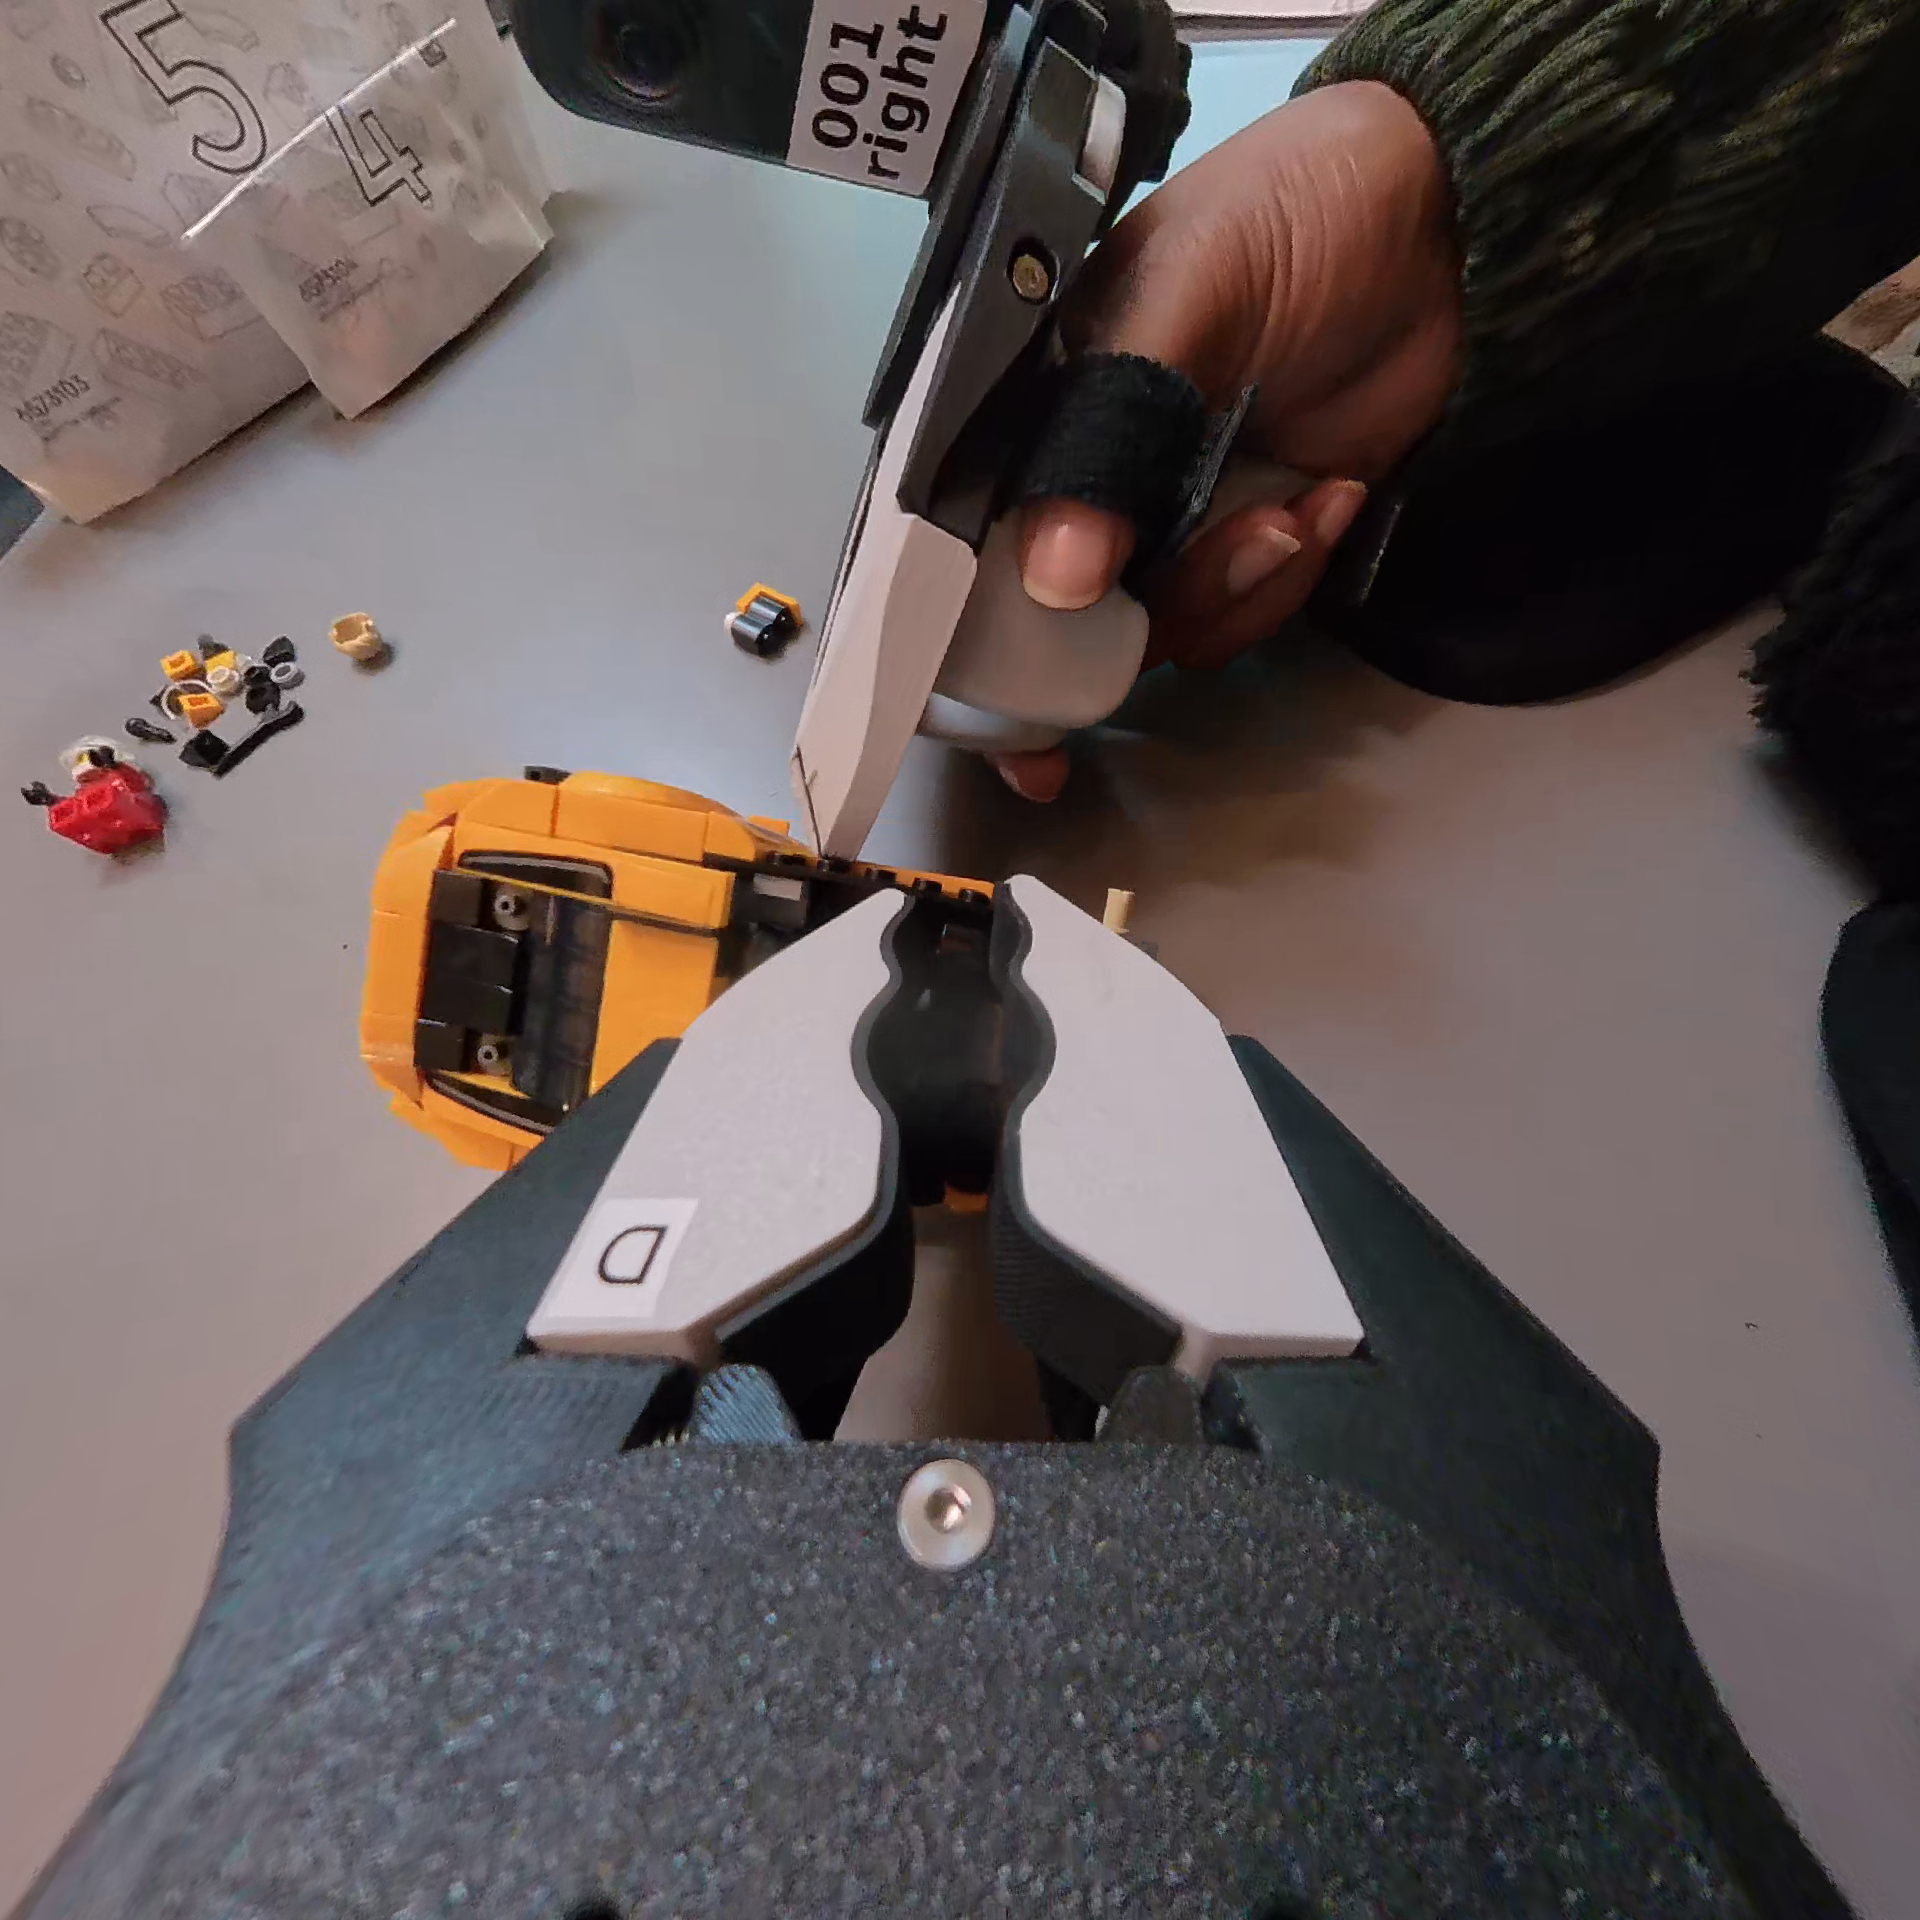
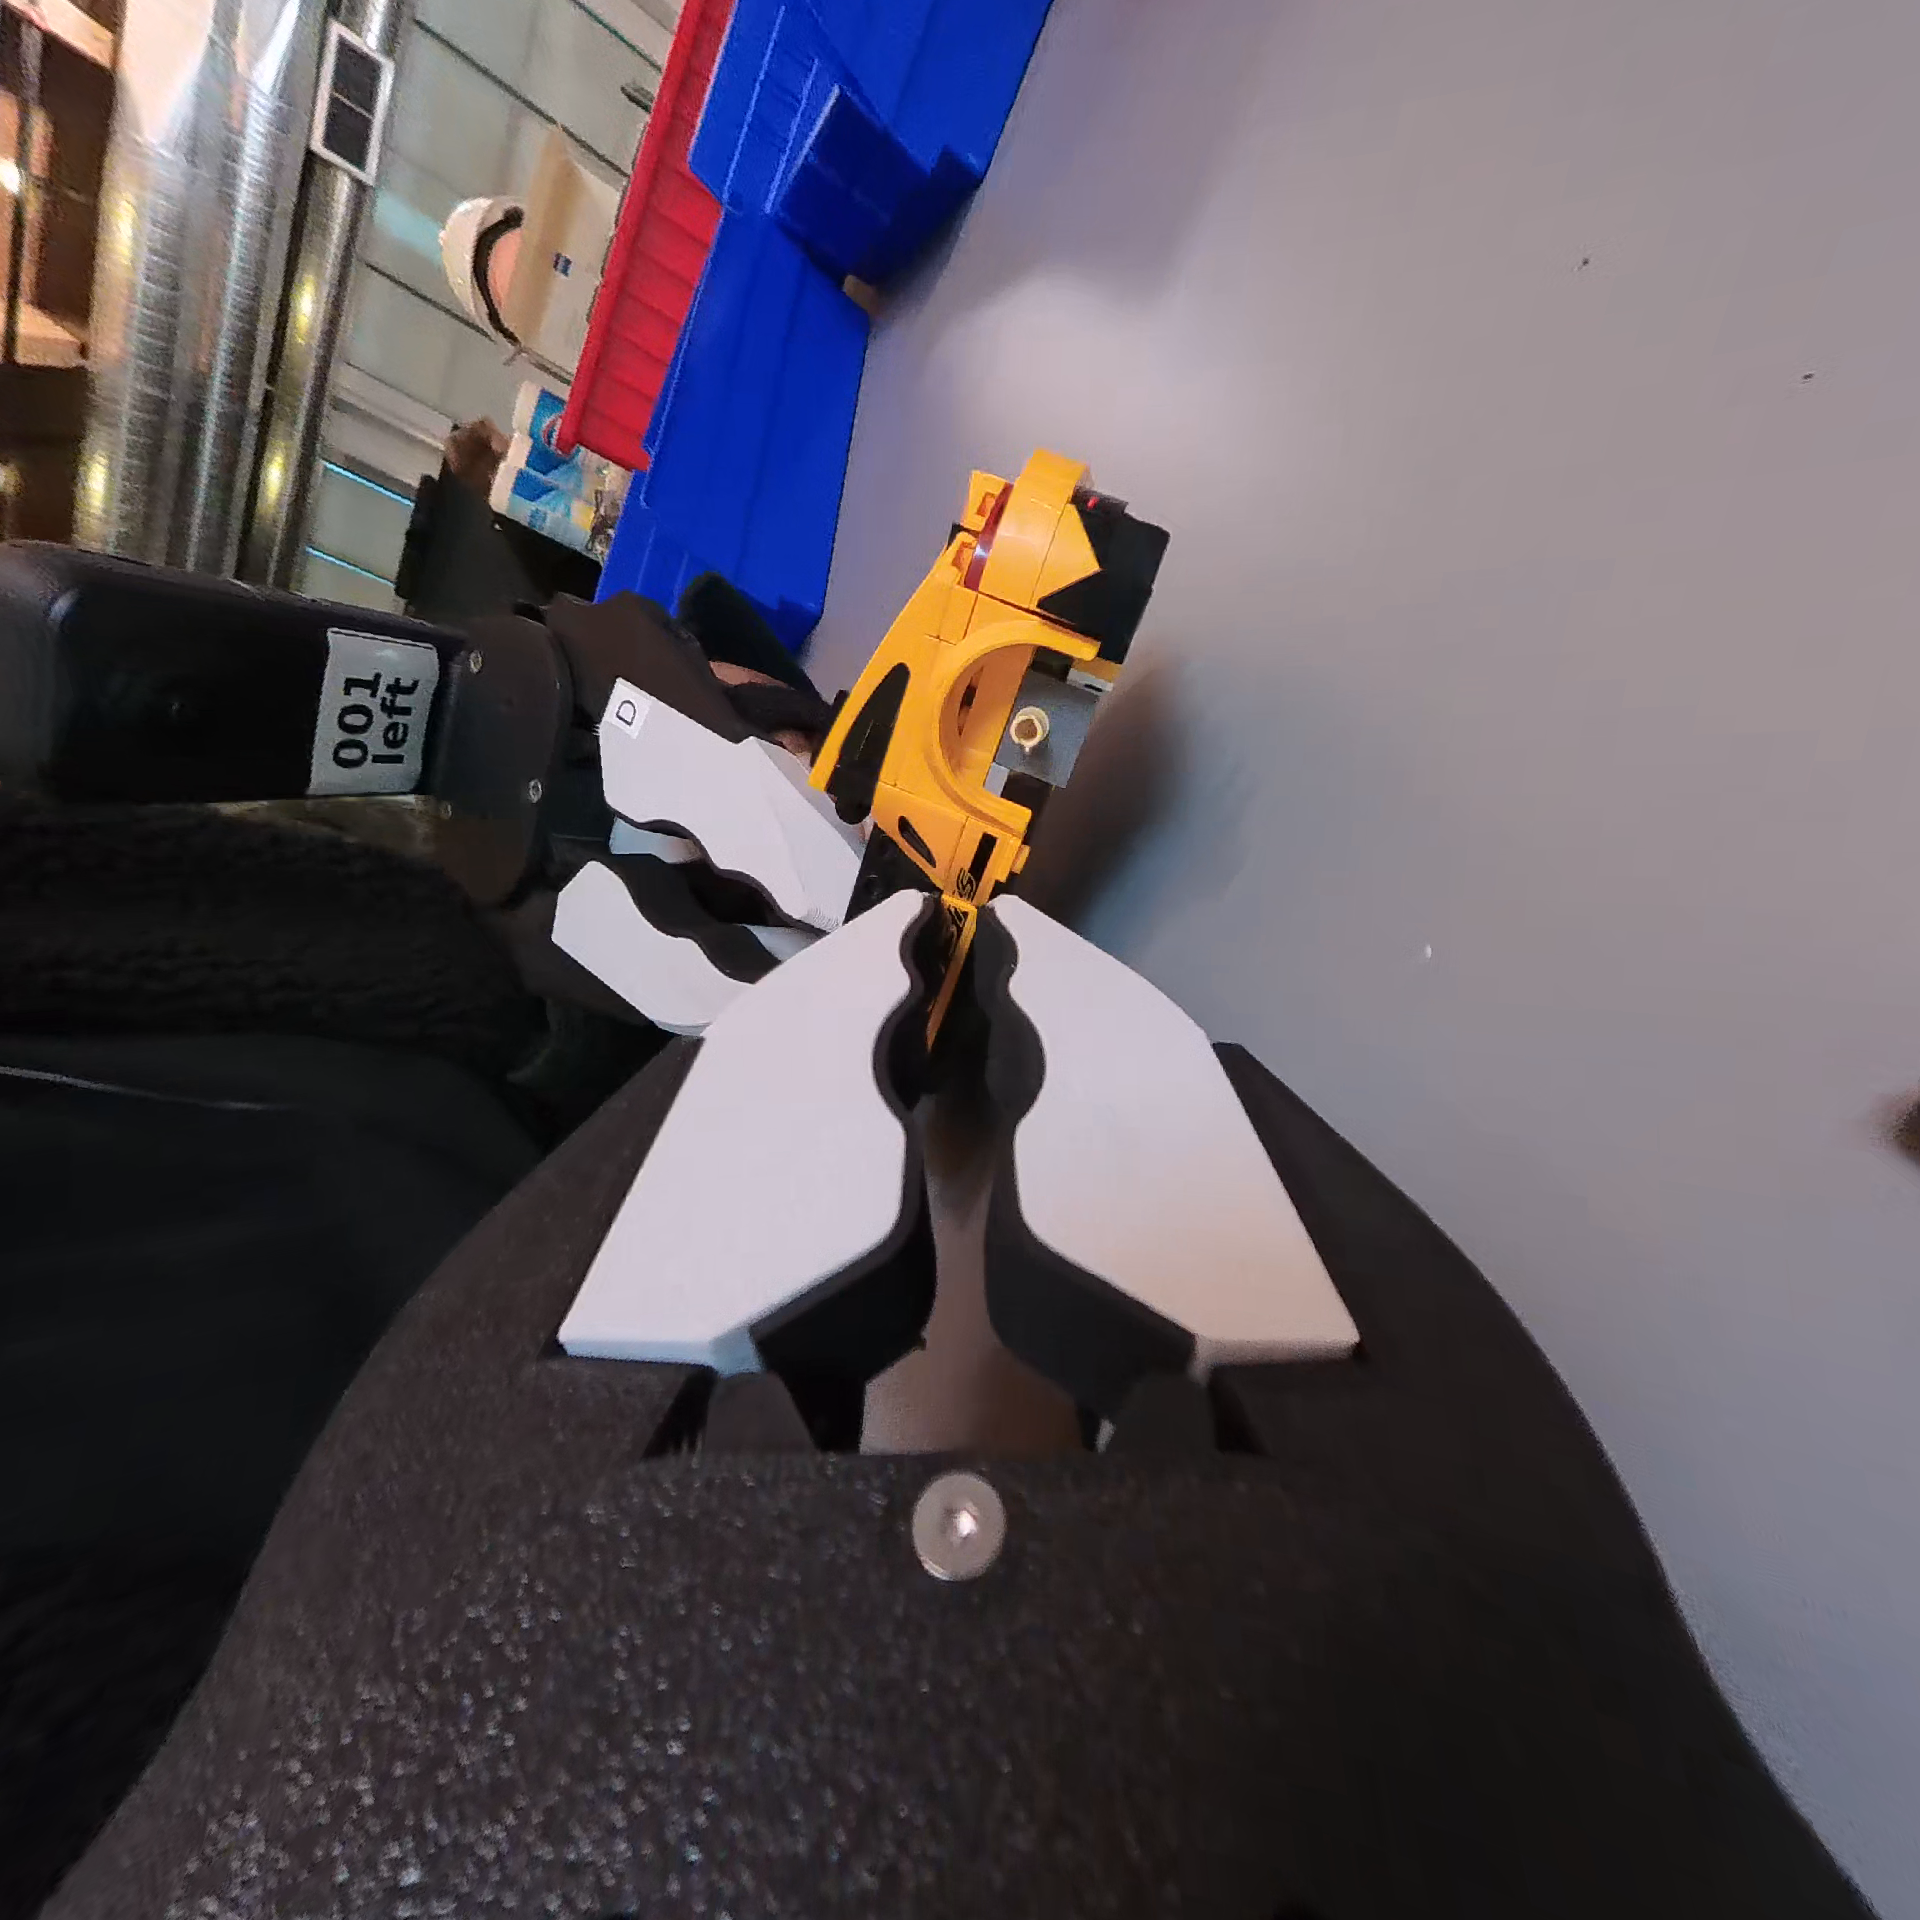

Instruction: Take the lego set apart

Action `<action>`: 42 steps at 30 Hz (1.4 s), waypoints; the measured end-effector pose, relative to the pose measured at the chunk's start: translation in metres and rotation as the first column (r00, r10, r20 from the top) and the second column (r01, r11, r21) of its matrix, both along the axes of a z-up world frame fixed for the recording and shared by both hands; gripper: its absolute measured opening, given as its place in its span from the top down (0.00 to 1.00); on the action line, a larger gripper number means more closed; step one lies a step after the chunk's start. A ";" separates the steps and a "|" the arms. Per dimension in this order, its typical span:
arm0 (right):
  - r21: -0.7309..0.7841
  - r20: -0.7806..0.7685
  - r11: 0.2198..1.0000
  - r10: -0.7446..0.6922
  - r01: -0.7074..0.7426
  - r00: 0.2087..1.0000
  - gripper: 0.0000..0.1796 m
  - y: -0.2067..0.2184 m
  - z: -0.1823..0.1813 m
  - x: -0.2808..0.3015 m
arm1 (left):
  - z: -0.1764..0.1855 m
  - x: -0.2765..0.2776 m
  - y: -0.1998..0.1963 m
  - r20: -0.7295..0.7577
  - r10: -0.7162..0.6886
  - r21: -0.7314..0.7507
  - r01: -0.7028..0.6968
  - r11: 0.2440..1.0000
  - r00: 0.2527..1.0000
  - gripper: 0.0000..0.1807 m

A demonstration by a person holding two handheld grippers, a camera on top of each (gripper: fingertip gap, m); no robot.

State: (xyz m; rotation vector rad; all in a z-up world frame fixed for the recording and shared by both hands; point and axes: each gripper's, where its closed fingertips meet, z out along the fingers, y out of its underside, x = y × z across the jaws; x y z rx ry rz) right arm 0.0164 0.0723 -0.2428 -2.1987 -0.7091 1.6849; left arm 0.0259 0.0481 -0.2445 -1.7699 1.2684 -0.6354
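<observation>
My left tongs were clamped narrowly on the near end of the orange lego car, which lay on the grey desk. My right tongs pinched a thin orange side panel of the same car, their tips coming down on its far edge. To the far left lay loose small pieces, a red piece and two white paper bags. Blue and red bins stood at the desk's far side.
</observation>
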 end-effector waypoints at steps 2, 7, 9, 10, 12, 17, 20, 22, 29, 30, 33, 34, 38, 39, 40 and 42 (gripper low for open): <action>0.005 -0.011 1.000 0.000 0.000 1.000 0.97 -0.001 -0.001 0.001 | -0.001 0.001 -0.001 -0.001 -0.008 -0.004 0.008 1.000 1.000 0.93; 0.017 -0.031 1.000 0.026 -0.025 0.999 0.97 -0.004 -0.002 0.001 | -0.001 0.002 -0.004 -0.003 -0.022 -0.006 0.022 1.000 1.000 0.93; 0.024 -0.054 0.999 0.032 -0.031 0.998 1.00 -0.003 0.000 0.002 | 0.000 0.001 -0.003 0.015 -0.017 -0.017 0.017 1.000 1.000 0.93; 0.020 -0.130 0.994 0.110 -0.109 0.985 1.00 -0.015 0.011 -0.002 | -0.004 0.002 -0.002 0.004 -0.011 -0.040 0.011 0.999 1.000 0.93; 0.108 -0.117 0.984 0.152 -0.140 0.981 1.00 -0.025 0.012 -0.011 | -0.006 -0.002 0.004 -0.017 0.010 -0.023 -0.010 1.000 1.000 0.93; 0.171 -0.065 0.983 0.083 -0.071 0.994 1.00 -0.010 0.012 0.005 | -0.004 -0.002 0.005 0.021 0.026 -0.064 -0.024 0.998 0.999 0.93; 0.201 0.016 0.978 0.047 -0.049 0.999 0.96 -0.003 0.003 0.006 | -0.002 0.000 0.004 0.035 0.015 -0.061 -0.013 0.998 0.999 0.93; 0.155 0.048 0.987 0.037 -0.044 0.998 0.92 -0.002 -0.004 0.006 | -0.002 0.000 0.005 0.028 0.024 -0.045 -0.022 0.999 0.999 0.93; 0.015 0.074 1.000 0.010 -0.011 0.997 0.93 0.002 -0.009 0.004 | -0.003 0.000 0.003 0.030 0.024 -0.040 -0.023 0.999 0.999 0.93; 0.004 0.075 1.000 0.014 -0.014 0.997 0.94 0.001 -0.010 0.004 | -0.003 0.000 0.003 0.028 0.022 -0.041 -0.021 0.999 0.999 0.93; -0.074 0.071 0.997 0.024 -0.018 0.997 0.95 0.001 -0.011 0.002 | -0.004 0.000 0.003 0.022 0.018 -0.037 -0.017 0.999 1.000 0.93; -0.097 0.072 0.995 0.028 -0.021 0.997 0.95 0.000 -0.011 0.001 | -0.004 -0.001 0.003 0.017 0.017 -0.030 -0.016 0.999 1.000 0.93; -0.225 0.055 0.974 0.027 -0.014 0.998 0.96 0.000 -0.012 0.000 | -0.005 -0.001 0.002 0.004 0.011 -0.010 -0.011 1.000 1.000 0.94; -0.253 0.053 0.968 0.025 -0.011 0.998 0.96 0.000 -0.012 0.000 | -0.005 -0.001 0.002 0.000 0.010 -0.006 -0.010 1.000 1.000 0.94; -0.281 0.050 0.960 0.023 -0.008 0.998 0.96 0.000 -0.013 0.000 | -0.006 -0.001 0.002 -0.004 0.008 -0.001 -0.008 1.000 1.000 0.94; -0.317 0.045 0.949 0.020 -0.005 0.999 0.96 -0.001 -0.013 0.000 | -0.006 -0.001 0.001 -0.003 0.003 0.002 -0.003 1.000 1.000 0.94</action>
